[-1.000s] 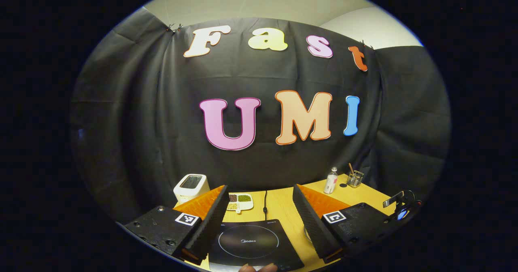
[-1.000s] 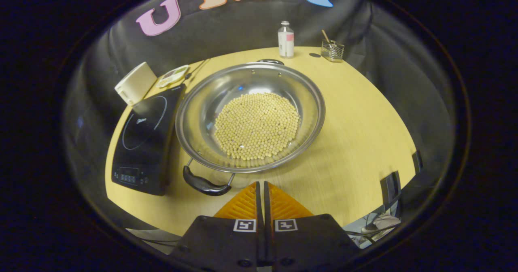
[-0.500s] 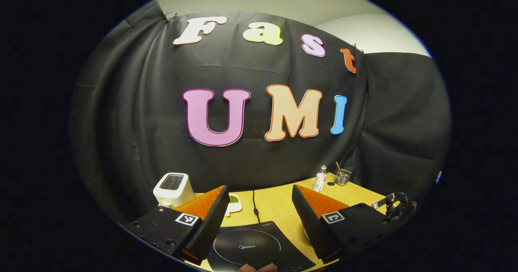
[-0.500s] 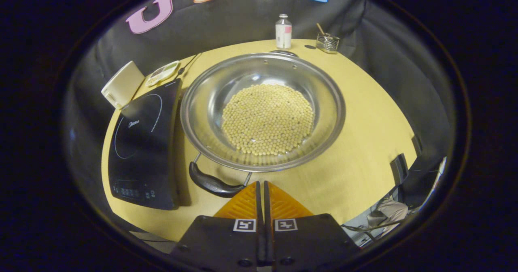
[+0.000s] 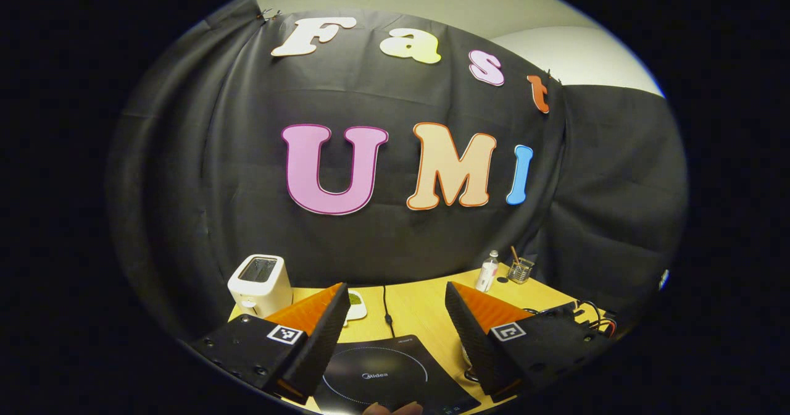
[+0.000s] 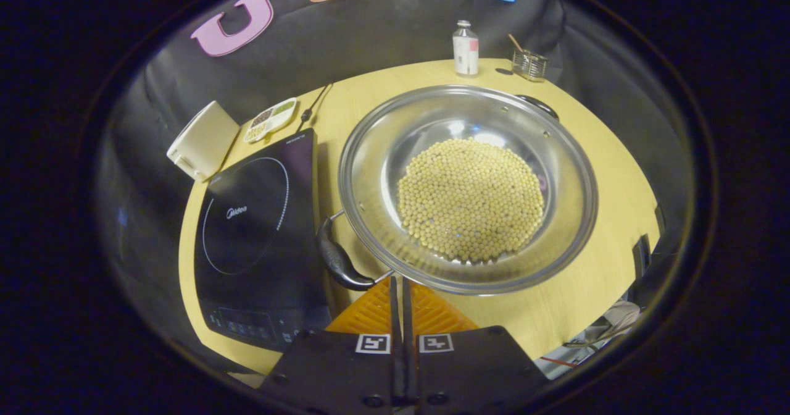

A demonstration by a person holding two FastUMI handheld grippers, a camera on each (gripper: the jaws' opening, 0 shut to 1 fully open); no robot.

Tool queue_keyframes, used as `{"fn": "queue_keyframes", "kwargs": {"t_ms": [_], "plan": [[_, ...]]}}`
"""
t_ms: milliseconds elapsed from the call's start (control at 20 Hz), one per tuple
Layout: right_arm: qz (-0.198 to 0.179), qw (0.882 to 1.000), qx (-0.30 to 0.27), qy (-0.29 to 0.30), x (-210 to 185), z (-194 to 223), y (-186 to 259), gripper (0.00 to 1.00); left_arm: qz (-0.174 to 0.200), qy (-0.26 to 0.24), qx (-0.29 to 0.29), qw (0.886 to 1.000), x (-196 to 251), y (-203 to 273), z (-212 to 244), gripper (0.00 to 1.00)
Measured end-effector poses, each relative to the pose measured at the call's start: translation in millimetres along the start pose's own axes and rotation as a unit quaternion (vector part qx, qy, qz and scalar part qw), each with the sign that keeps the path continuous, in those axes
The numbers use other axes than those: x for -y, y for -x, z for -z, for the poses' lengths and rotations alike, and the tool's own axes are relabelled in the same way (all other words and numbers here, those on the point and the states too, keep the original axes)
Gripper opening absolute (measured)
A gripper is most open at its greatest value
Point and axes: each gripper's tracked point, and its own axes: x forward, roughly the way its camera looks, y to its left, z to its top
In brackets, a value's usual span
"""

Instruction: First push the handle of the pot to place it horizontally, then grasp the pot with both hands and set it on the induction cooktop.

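Note:
A wide steel pot [image 6: 378,168] holding yellow beans [image 6: 470,200] stands on the wooden table [image 6: 370,97], right of the black induction cooktop [image 6: 247,217]. Its near black handle [image 6: 336,258] points at the cooktop's edge; the far handle [image 6: 538,104] is at the back right. My right gripper [image 6: 398,282] is shut, its tips right at the near handle's bracket under the pot's rim. My left gripper [image 5: 395,286] is open and empty, held above the cooktop [image 5: 376,375] and aimed at the back wall.
A white toaster [image 6: 200,140] and a small divided dish [image 6: 270,118] stand behind the cooktop. A bottle [image 6: 466,49] and a glass cup with a stick [image 6: 529,64] are at the table's back edge. The cooktop's cord [image 5: 386,307] runs back. A fingertip [image 5: 392,409] shows at the bottom.
The pot has turned: its near handle swung left toward the cooktop as my shut right gripper moved in against it. The left gripper stayed open, shifting only slightly.

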Motion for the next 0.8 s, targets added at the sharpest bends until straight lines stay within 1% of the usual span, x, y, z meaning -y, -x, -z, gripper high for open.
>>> {"fn": "queue_keyframes", "kwargs": {"t_ms": [50, 100, 300, 350, 400, 450, 500, 550, 600, 650, 700, 750, 800], "plan": [[-0.003, 1.0, -0.003, -0.01, -5, -1, -2, 0.02, -0.002, 0.0, 0.0, 1.0, -2, 1, 0, 0.94], [-0.005, 1.0, -0.004, -0.017, -9, -3, -5, 0.0, -0.004, 0.0, 0.0, 1.0, -5, 1, 1, 0.94], [-0.015, 0.999, -0.005, -0.051, -24, -12, -8, 0.0, -0.01, 0.001, -0.002, 1.0, -10, 2, 4, 0.94], [-0.019, 0.998, -0.005, -0.058, -29, -15, -10, 0.14, -0.009, 0.001, -0.003, 1.0, -10, 3, 4, 0.95], [-0.023, 0.998, -0.005, -0.065, -33, -18, -11, 0.0, -0.009, 0.001, -0.004, 1.0, -10, 3, 5, 0.94], [-0.026, 0.997, -0.005, -0.072, -36, -20, -11, 0.14, -0.009, 0.002, -0.005, 1.0, -11, 5, 5, 0.95], [-0.031, 0.997, -0.003, -0.076, -38, -22, -10, 0.02, -0.009, 0.003, -0.005, 1.0, -9, 5, 5, 0.94], [-0.036, 0.996, 0.001, -0.079, -40, -25, -6, 0.0, -0.009, 0.003, -0.005, 1.0, -9, 5, 6, 0.95], [-0.048, 0.996, 0.009, -0.08, -43, -30, 0, 0.03, -0.007, 0.004, -0.006, 1.0, -9, 7, 6, 0.94], [-0.058, 0.995, 0.021, -0.078, -44, -35, 8, 0.03, -0.005, 0.006, -0.007, 1.0, -7, 8, 7, 0.94], [-0.065, 0.995, 0.036, -0.073, -42, -42, 17, 0.0, -0.003, 0.007, -0.01, 1.0, -5, 9, 8, 0.94], [-0.069, 0.994, 0.049, -0.068, -39, -48, 25, 0.02, -0.001, 0.009, -0.014, 1.0, -3, 9, 11, 0.94], [-0.069, 0.994, 0.06, -0.063, -33, -53, 33, 0.02, 0.001, 0.012, -0.016, 1.0, -1, 10, 11, 0.95]]}}
